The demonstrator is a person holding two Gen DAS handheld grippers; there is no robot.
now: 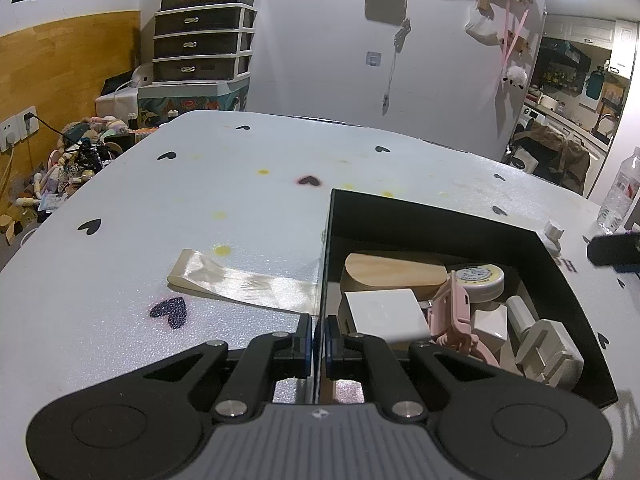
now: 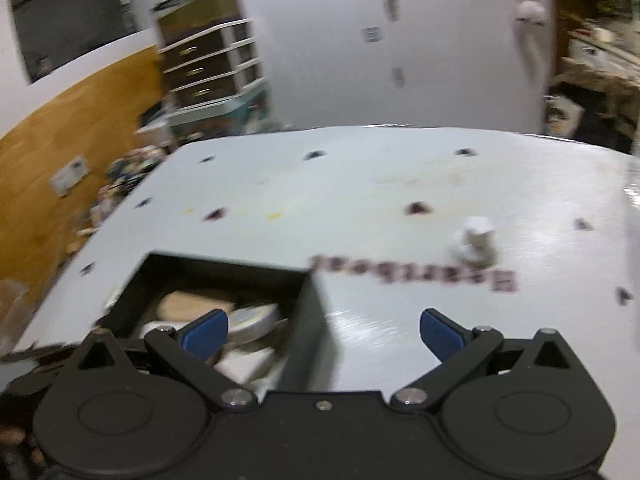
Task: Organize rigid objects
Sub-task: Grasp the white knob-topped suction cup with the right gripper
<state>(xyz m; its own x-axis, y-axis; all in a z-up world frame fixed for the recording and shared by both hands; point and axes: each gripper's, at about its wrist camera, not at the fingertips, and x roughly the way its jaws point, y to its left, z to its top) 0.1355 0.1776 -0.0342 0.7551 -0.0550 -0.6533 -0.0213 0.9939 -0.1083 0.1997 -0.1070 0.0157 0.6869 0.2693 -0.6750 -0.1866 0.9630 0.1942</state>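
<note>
Though blurred rightward, ribbon [image 1: 244, 282] leftward

Left gripper [image 1: 319, 336]: black linkage arms, silver pivot screws, blue pads [image 1: 306, 334], round black housings flanking a ribbed grey centre plate. Right gripper [image 2: 324, 330]: same black build and silver screws, blue fingertips [image 2: 440, 330], black centre plate.

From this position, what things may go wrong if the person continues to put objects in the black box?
1. The left hand-held gripper is shut on the black box wall; a pull may tilt or slide the box and shift the packed items.
2. The right wrist view is blurred, so the open right hand-held gripper may misjudge or knock over the small white object standing on the table.
3. The box looks nearly full, so this object may not fit.
</note>
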